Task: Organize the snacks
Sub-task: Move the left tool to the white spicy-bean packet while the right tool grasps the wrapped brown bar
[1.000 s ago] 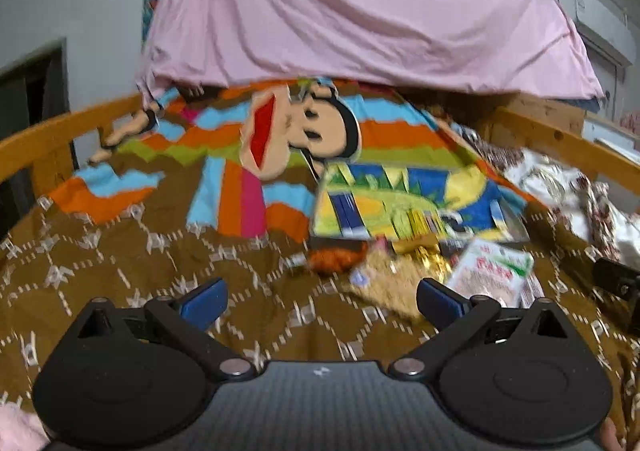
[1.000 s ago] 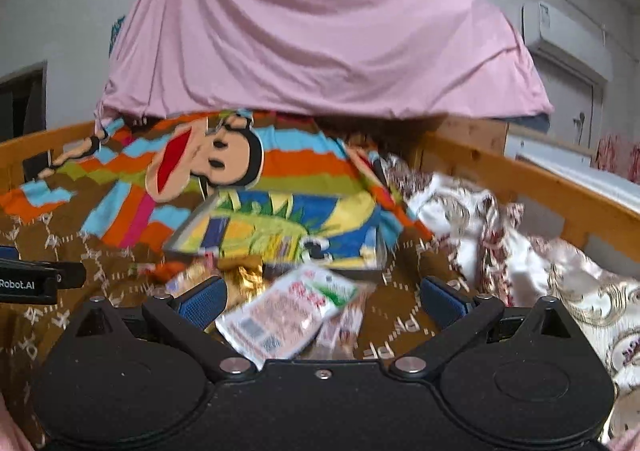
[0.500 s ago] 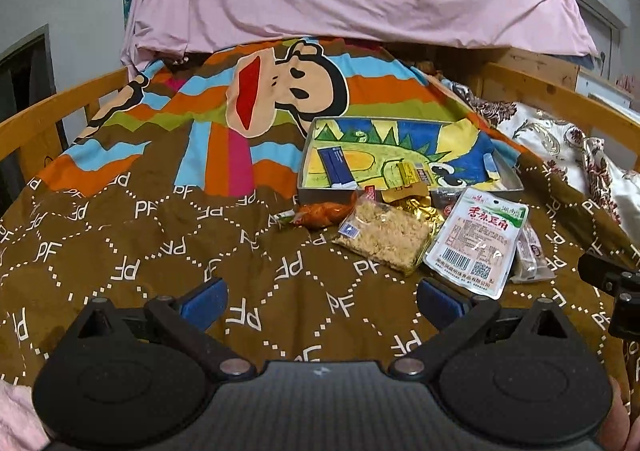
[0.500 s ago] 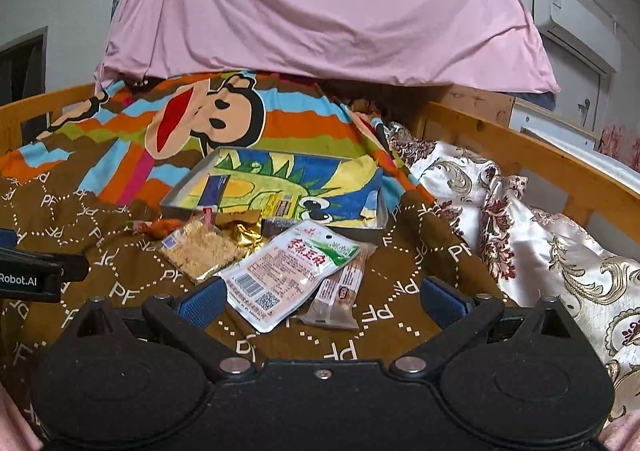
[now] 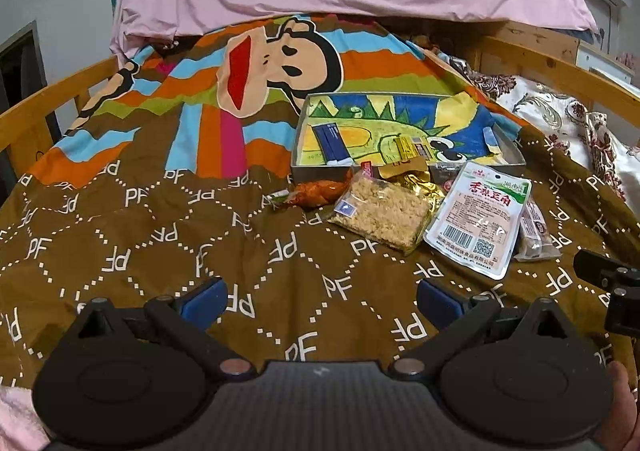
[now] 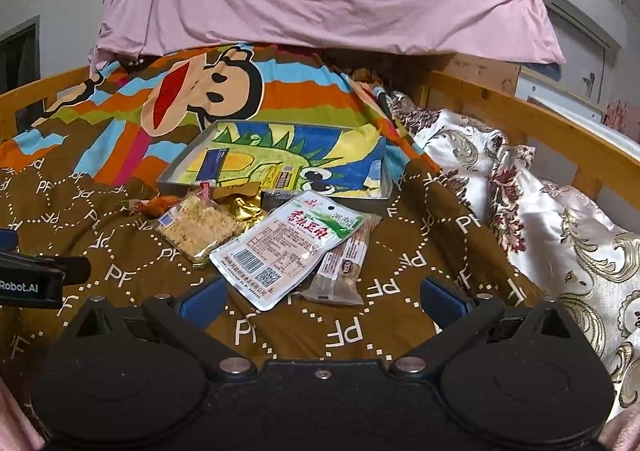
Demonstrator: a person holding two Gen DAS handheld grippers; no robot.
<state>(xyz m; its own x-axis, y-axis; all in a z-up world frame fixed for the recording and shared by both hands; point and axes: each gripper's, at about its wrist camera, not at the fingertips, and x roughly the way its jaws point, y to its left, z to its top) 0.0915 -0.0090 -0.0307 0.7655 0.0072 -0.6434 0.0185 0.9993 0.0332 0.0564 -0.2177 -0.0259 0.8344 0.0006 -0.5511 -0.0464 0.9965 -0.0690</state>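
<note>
Nearest the cameras, both grippers hover above the brown quilted bedspread (image 5: 168,235) with nothing between their blue-padded fingers. The left gripper (image 5: 322,301) has its fingers spread wide, touching nothing; bare bedspread lies beneath it. The right gripper (image 6: 324,301) is likewise spread wide and empty, and the near corner of the white-and-pink flat snack pouch with a barcode (image 6: 288,247) lies just beyond its left finger.

Judged step: approach, before the first pick. No snack is held, and most packets lie loose on the bedspread.

Beyond the right gripper, the pouch overlaps a small clear-wrapped brownish snack bar (image 6: 346,263) on its right. To the left of the pouch lies a clear packet of pale crumbly cake (image 6: 200,227), then a crumpled gold foil wrapper (image 6: 240,209) and an orange-red sealed snack (image 6: 158,205) farther left.

Farther still sits the shallow rectangular tray with a dinosaur cartoon lining (image 6: 176,173). It already contains a dark blue packet (image 6: 214,165) and a few smaller items, too small to identify.

Next move, as judged: lower the right gripper onto the pouch, the nearest and topmost item. The pouch is thin and flat on soft bedding, so the fingers must stay wide, close on an edge or raised corner, and avoid pinching the fabric. Transfer to the tray follows. The bar partly under the pouch may shift when it lifts.
</note>
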